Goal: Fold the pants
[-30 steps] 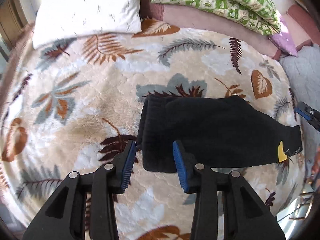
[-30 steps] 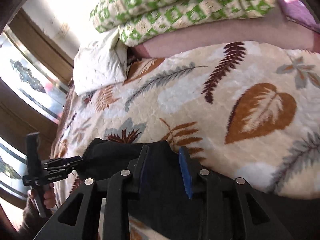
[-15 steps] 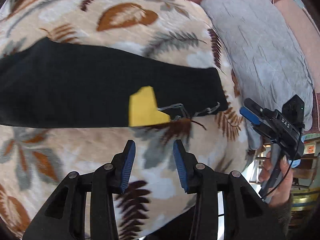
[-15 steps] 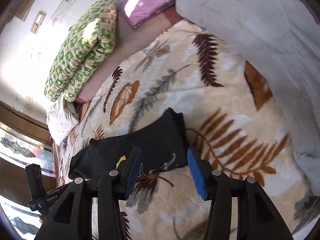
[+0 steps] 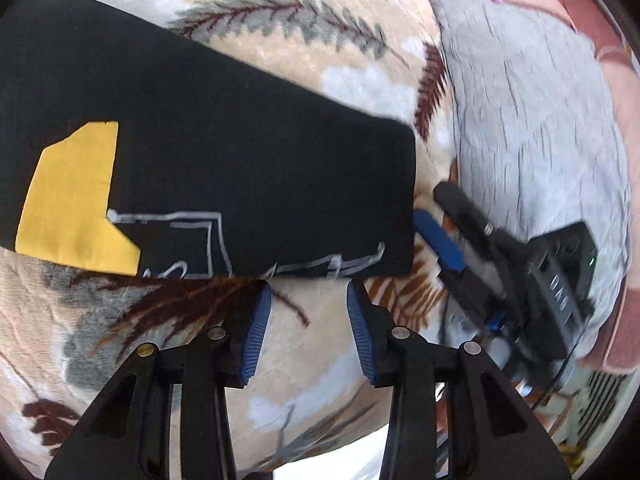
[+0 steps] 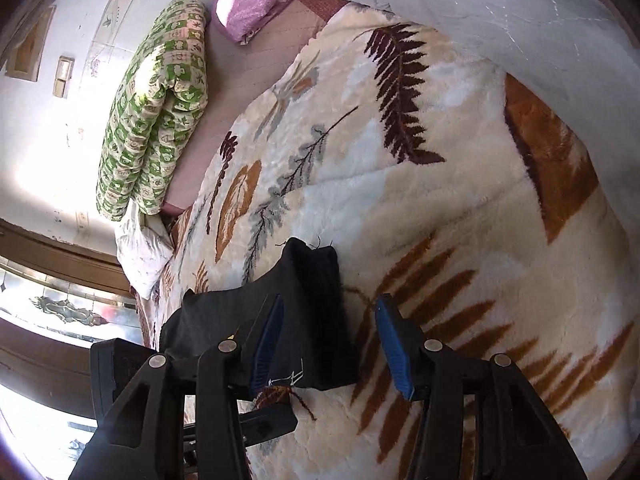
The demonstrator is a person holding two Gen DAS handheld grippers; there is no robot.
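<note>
Bright daylight, heavy fisheye bending at the rims.
Glare whitens the wall (image 6: 36,152); the grey quilt (image 5: 532,120) looks motion-blurred, perhaps.

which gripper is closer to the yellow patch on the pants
Left. The left gripper sits open just below the pants' lower edge, with the yellow patch off to its left. The right gripper is open at the hem end, farther along.

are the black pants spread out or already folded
Folded, at least lengthwise: the black pants lie as one narrow flat strip on the leaf blanket, no separate legs showing.
</note>
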